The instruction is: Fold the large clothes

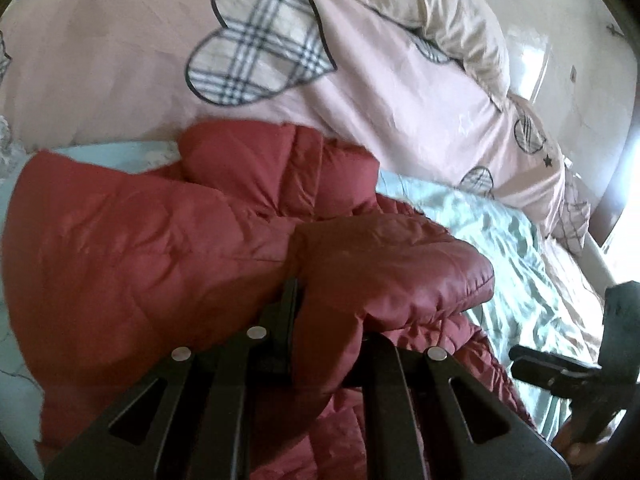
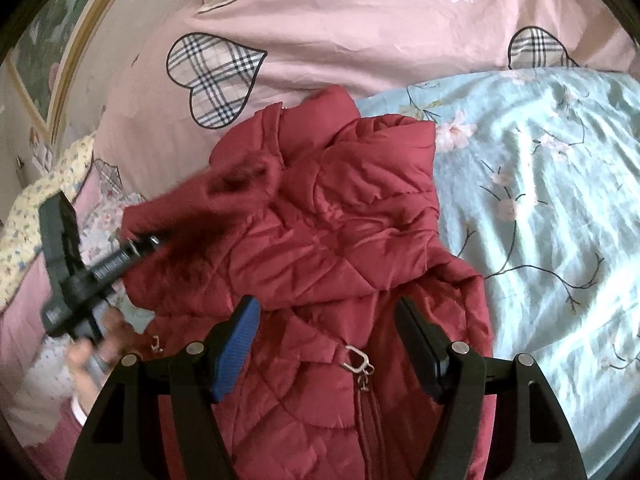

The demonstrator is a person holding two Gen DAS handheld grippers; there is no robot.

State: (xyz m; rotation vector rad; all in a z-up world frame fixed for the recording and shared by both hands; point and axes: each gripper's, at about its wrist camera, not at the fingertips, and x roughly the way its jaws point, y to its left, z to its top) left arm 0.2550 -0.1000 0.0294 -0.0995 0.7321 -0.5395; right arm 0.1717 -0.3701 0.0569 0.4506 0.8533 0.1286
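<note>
The jacket (image 2: 320, 240) lies on the sheet (image 2: 540, 200) of the bed, directly ahead of and under the right tool (image 2: 326, 344), with its zipper pull (image 2: 357, 360) between that tool's spread jaws. A sleeve (image 1: 392, 276) of the jacket is clamped in the left tool (image 1: 296, 320), which sits left of the right tool. Beyond the jacket lies the duvet (image 2: 360, 40), and the sheet spreads to the right tool's right.

Bed (image 2: 560, 200) under pale blue floral sheet. Red quilted jacket (image 2: 340, 240) lies crumpled directly on it, zipper side up. Pink duvet (image 2: 340, 40) with plaid hearts bunched just behind, touching jacket's collar end.
</note>
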